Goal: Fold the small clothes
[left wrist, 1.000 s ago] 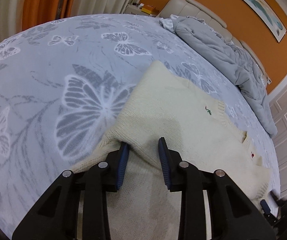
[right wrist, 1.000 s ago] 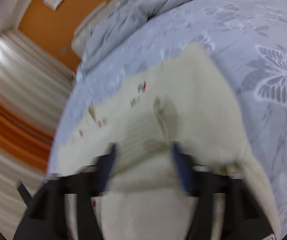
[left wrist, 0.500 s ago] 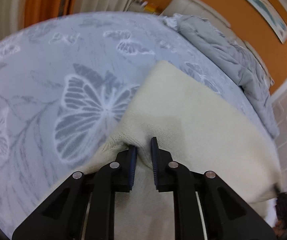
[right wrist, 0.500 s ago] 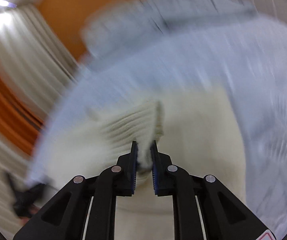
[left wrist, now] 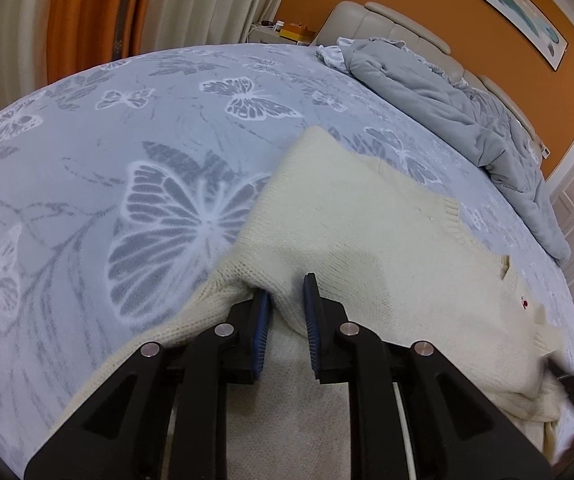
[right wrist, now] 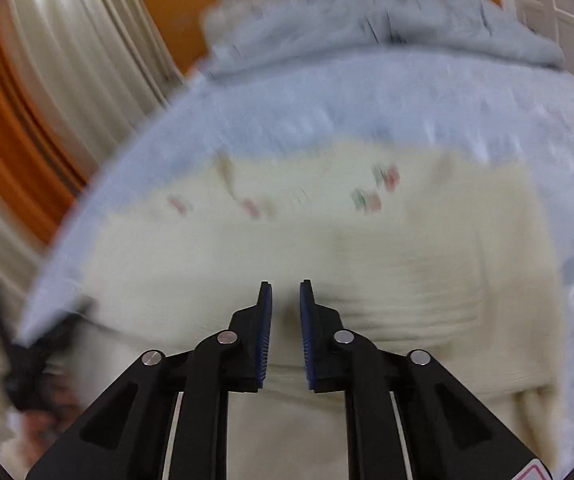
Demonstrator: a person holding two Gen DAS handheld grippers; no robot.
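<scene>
Sweater, cream knit, lies spread on the bed, over a pale blue-grey bedspread printed with white butterflies. Small red and green embroidered motifs show on the knit in the right wrist view, though that view is blurred. A ribbed cuff or hem edge shows on the far right side of the garment in the left wrist view.

Left gripper: fingers a little apart, blue-padded, with a raised fold of the sweater's near edge sitting between them; firm pinch or loose contact, cannot tell.

Right gripper: fingers slightly spread, a narrow gap between the pads, over the near part of the sweater. Nothing visibly clamped there.

Grey duvet bunched at the far end of the bed, against a beige padded headboard. Orange wall behind; cream and orange curtains at far left.
</scene>
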